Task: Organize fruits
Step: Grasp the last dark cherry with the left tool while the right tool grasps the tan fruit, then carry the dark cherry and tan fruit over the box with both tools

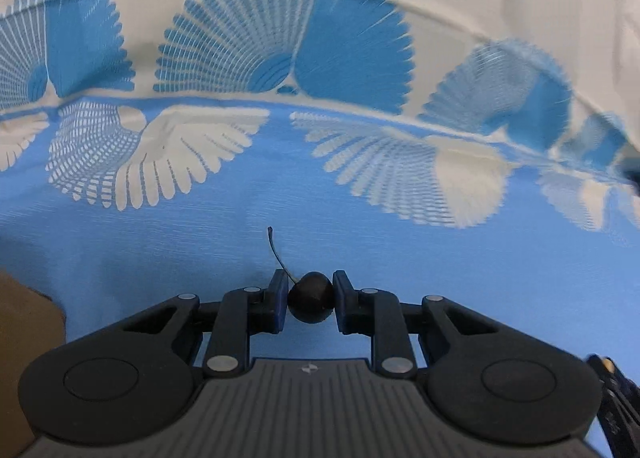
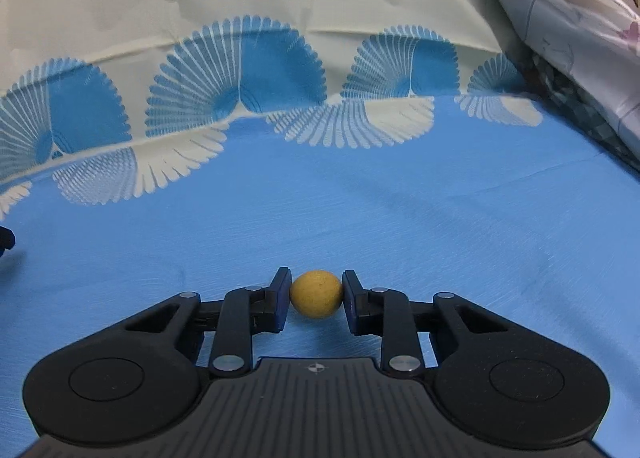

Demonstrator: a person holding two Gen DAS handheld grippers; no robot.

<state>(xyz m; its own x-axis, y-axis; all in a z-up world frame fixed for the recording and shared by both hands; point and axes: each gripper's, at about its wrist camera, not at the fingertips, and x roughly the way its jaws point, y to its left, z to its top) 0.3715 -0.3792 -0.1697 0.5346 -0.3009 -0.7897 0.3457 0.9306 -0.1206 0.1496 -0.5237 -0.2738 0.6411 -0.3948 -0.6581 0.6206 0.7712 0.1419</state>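
Ribbed grey housing and two round black pivot caps are filling the bottom of each wrist view, with dark linkage bars reaching forward to blue pads. Between the pads of the left gripper (image 1: 310,300) a dark cherry (image 1: 310,298) is sitting clamped, both pads pressing on its sides, its thin curved stem (image 1: 277,252) sticking up and to the left past the left pad. Between the pads of the right gripper (image 2: 316,294) a small round yellow fruit (image 2: 316,294) is being squeezed in the same way, its skin looking matte and finely speckled.

Ahead of both grippers the blue cloth (image 2: 360,217) is lying flat and bare, giving wide open room forward and to either side. Its far border, where the blue is changing to cream, is carrying a row of fan-shaped prints (image 1: 288,45) in blue and white; a slight fold is running along that line. In the right view a pale patterned fabric (image 2: 568,17) is bunching up at the upper right corner, closing off that edge. In the left view a brown surface (image 1: 24,338) is showing at the lower left, beside the gripper body.

Both grippers are pointing forward and angled down toward the cloth, each fruit sitting just above or on the weave; which one cannot be told.
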